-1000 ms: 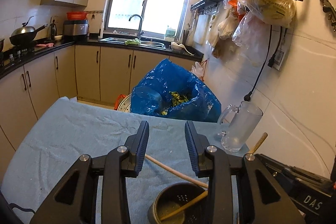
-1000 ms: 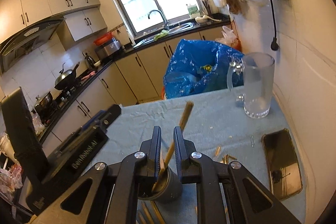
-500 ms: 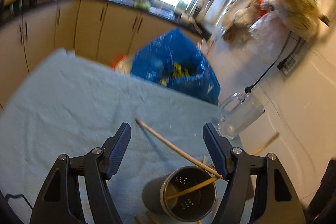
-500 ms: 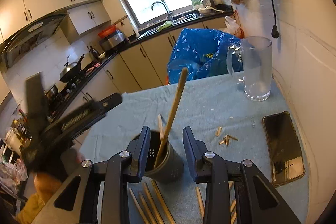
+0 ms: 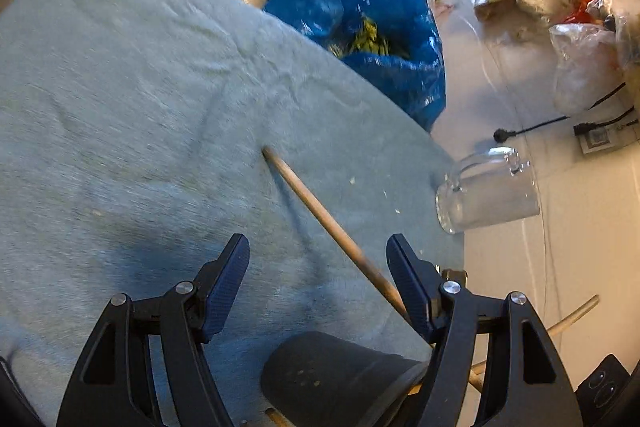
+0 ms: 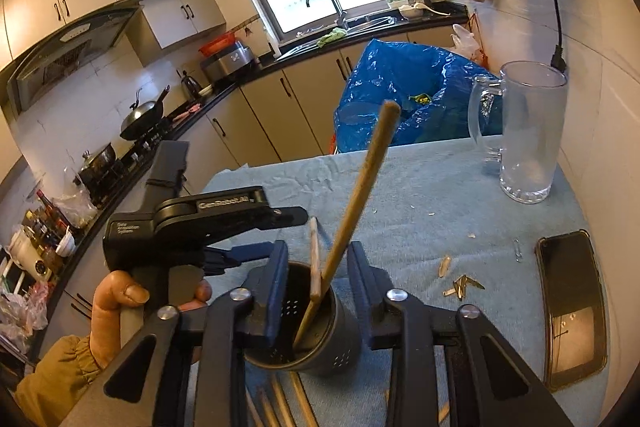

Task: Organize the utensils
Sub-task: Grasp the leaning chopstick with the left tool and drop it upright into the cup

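A dark perforated metal utensil holder (image 6: 312,343) stands on the blue-grey cloth, with two wooden chopsticks (image 6: 356,203) leaning out of it. My right gripper (image 6: 316,263) is open, its jaws on either side of the holder's rim, holding nothing. More chopsticks (image 6: 280,403) lie on the cloth in front of the holder. In the left wrist view the holder (image 5: 340,375) sits below my open left gripper (image 5: 316,259), and a chopstick (image 5: 320,215) leans out between the jaws. The left gripper (image 6: 244,251) shows in the right wrist view, beside the holder.
A glass mug (image 6: 524,131) stands at the far right of the table. A black phone (image 6: 572,303) lies at the right edge. Wood scraps (image 6: 460,283) lie near it. A blue bin bag (image 6: 404,99) stands behind the table. The wall is close on the right.
My right gripper has opened and let go of the chopstick, which now leans in the holder. My left gripper opened wider and tilted down toward the holder.
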